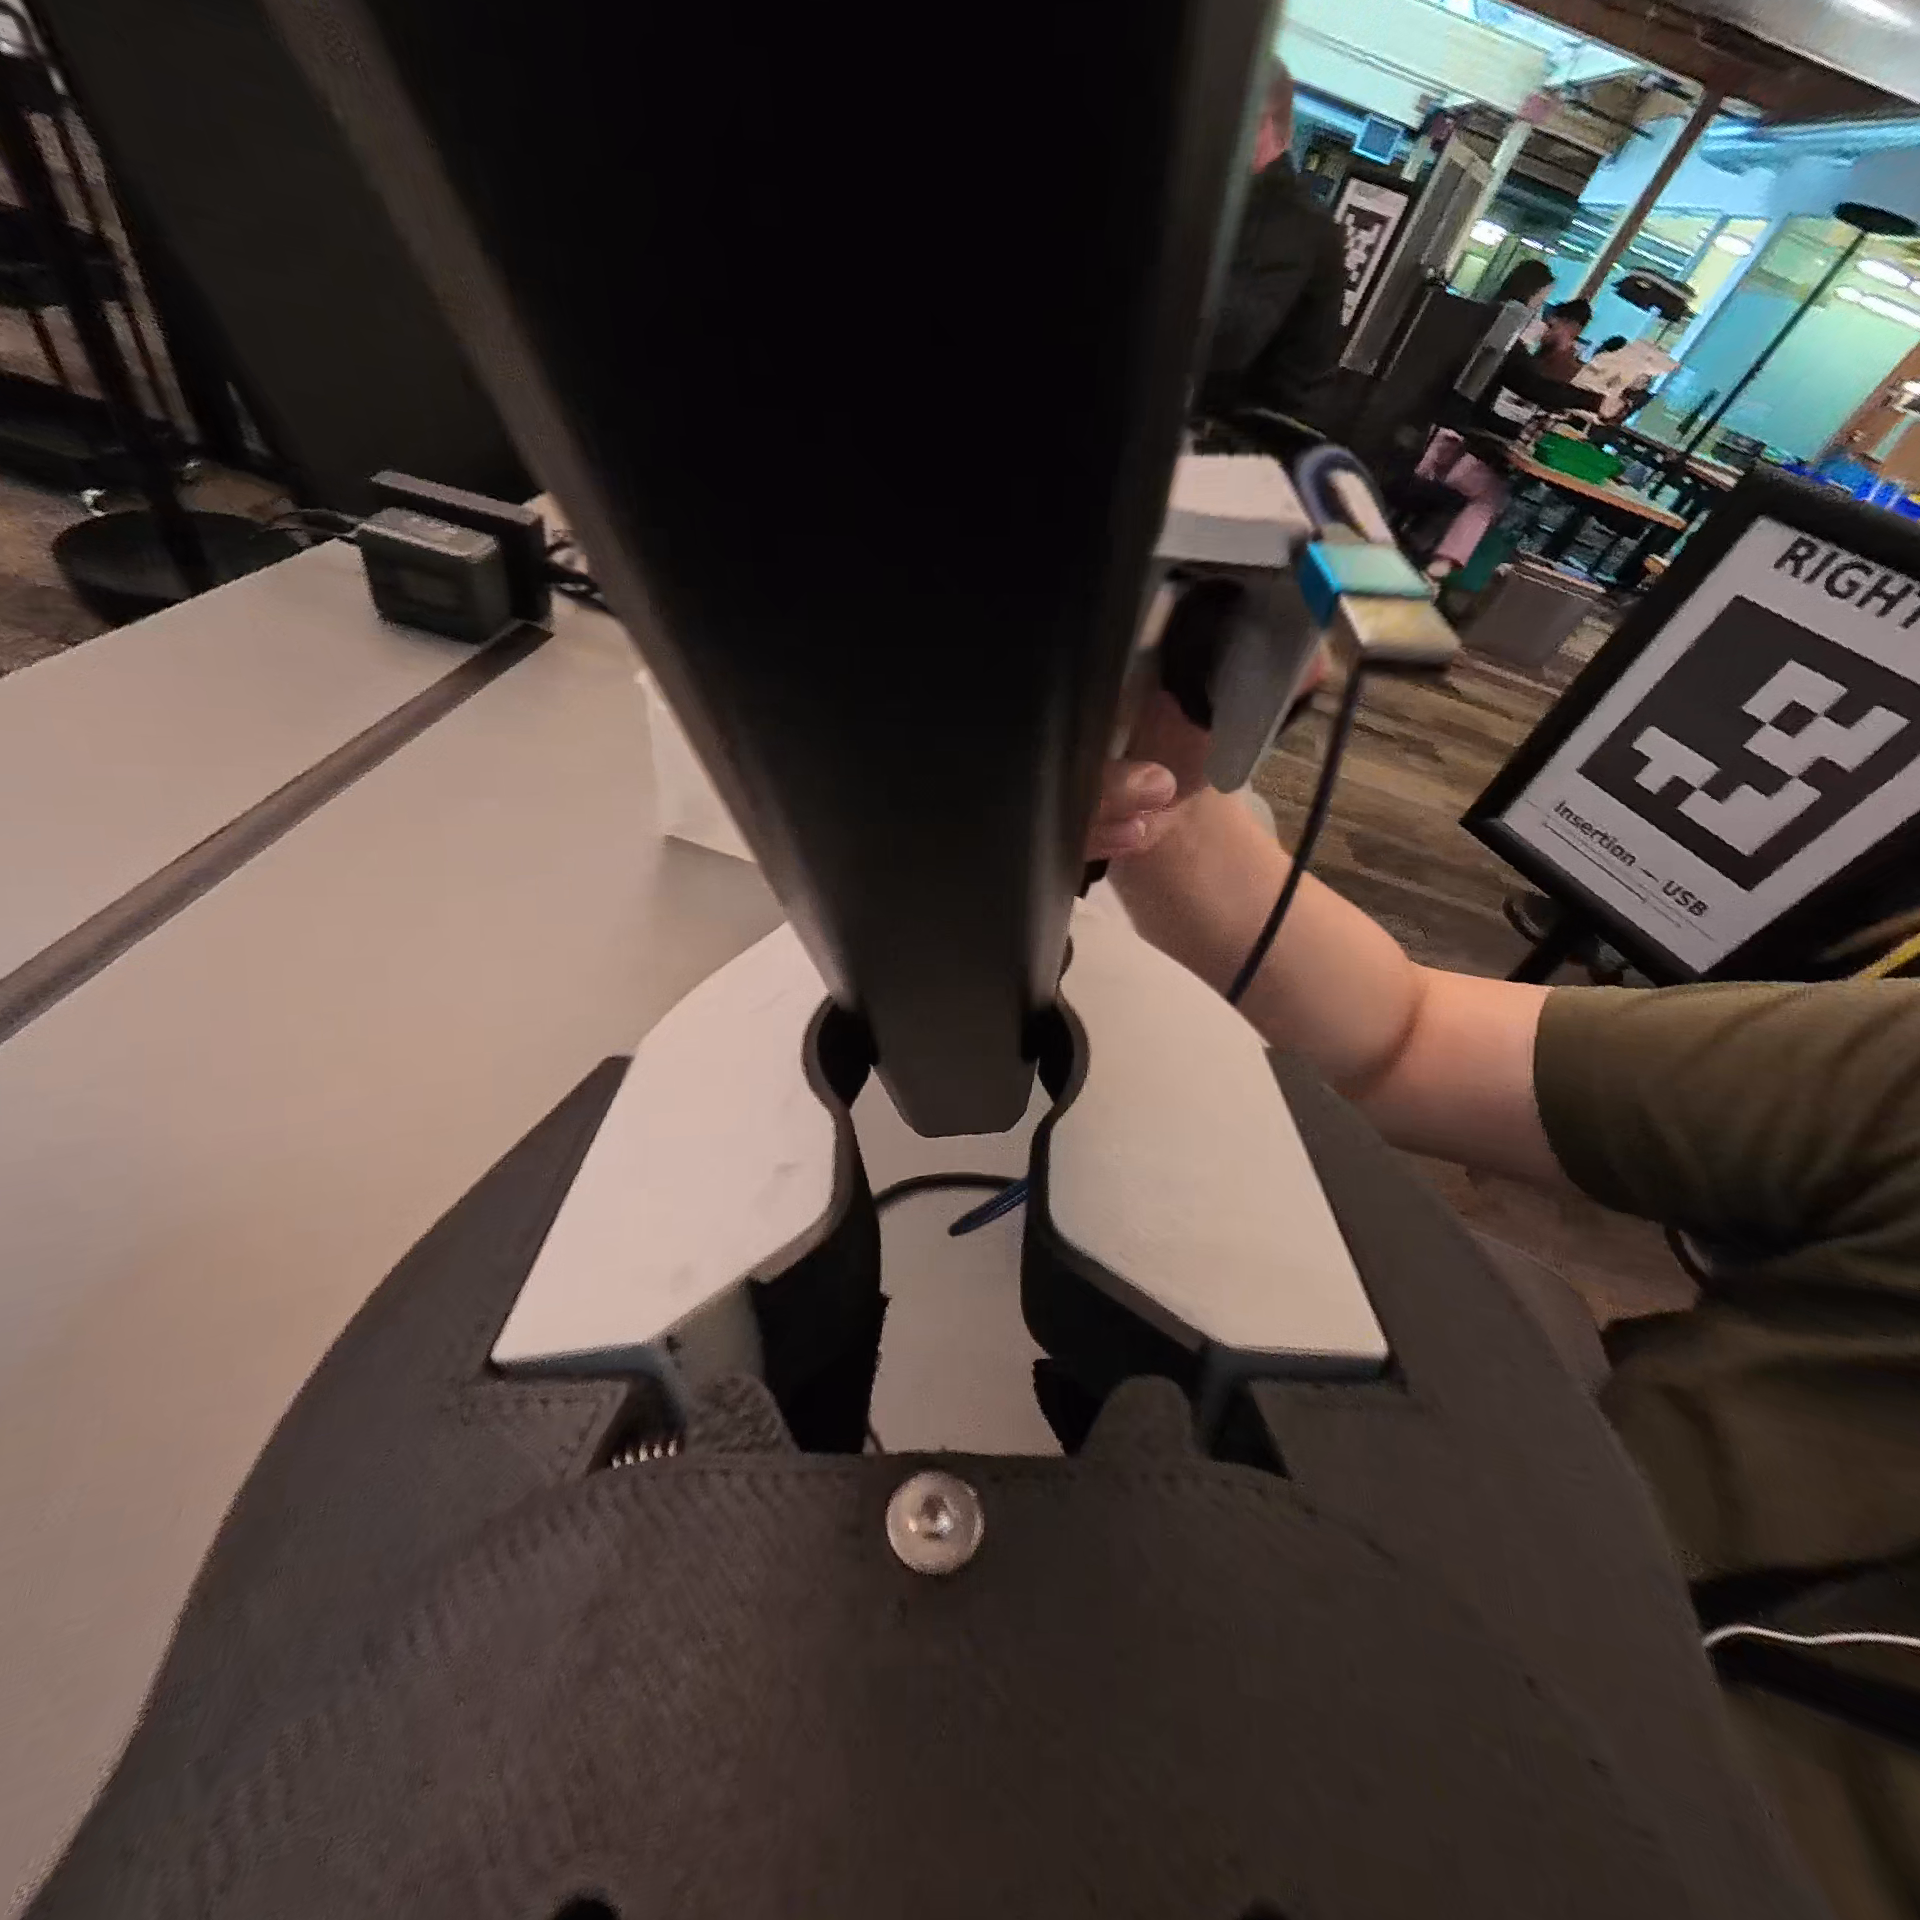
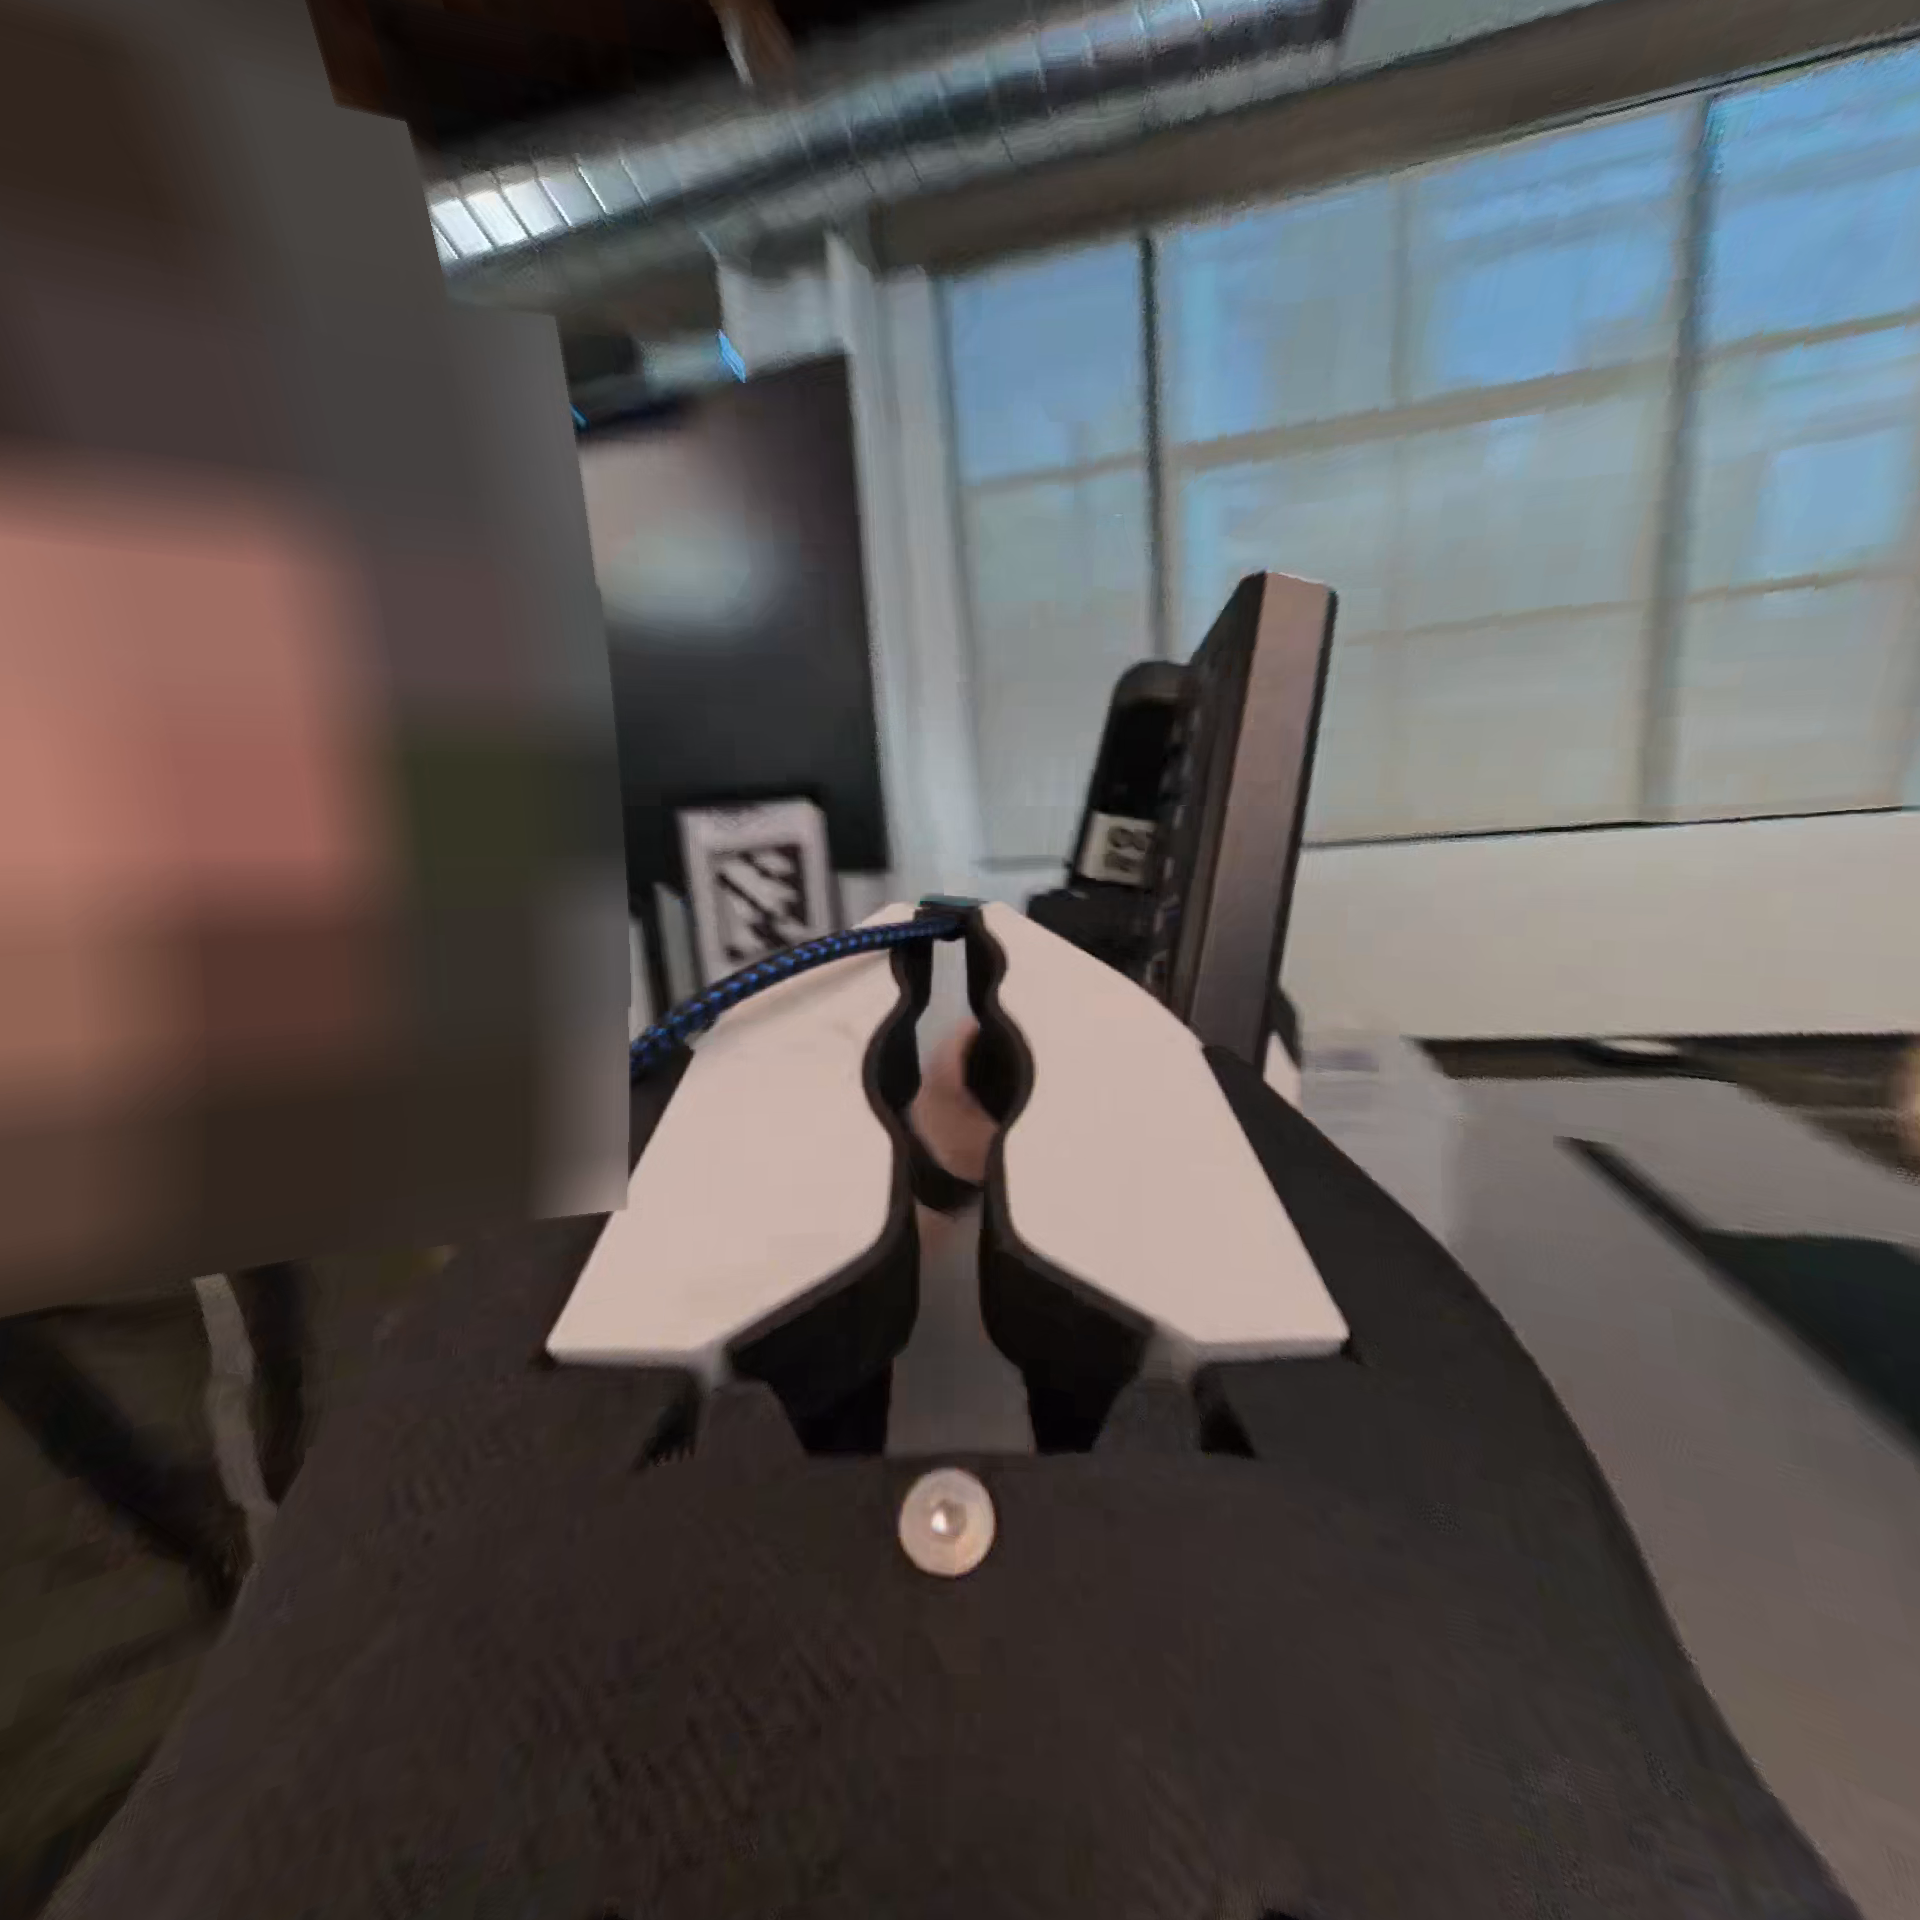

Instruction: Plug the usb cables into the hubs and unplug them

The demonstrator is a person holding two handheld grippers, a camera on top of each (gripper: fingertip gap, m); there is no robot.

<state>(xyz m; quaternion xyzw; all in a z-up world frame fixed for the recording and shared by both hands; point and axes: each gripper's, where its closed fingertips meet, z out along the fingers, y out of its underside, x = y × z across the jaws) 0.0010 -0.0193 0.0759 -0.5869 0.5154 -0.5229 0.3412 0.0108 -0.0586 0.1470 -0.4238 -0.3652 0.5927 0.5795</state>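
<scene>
My left gripper (image 1: 951,1039) is shut on the near end of a long black hub (image 1: 831,520), which rises up and away and fills the middle of the left wrist view. The hub also shows edge-on as a dark slab in the right wrist view (image 2: 1262,810). My right gripper (image 2: 951,920) is shut on a USB cable's plug, and the blue braided cable (image 2: 769,971) trails back over its left finger. In the left wrist view the right gripper (image 1: 1299,592) is just right of the hub, with the blue-collared silver plug (image 1: 1377,613) sticking out, apart from the hub.
A white table (image 1: 260,987) with a dark seam lies below. A small black box (image 1: 447,582) sits at its back left. A framed black-and-white marker sign (image 1: 1745,748) stands to the right, another (image 2: 758,883) behind the right gripper. A person's forearm (image 1: 1351,987) reaches in. Cable loops (image 1: 987,1205) lie under the left gripper.
</scene>
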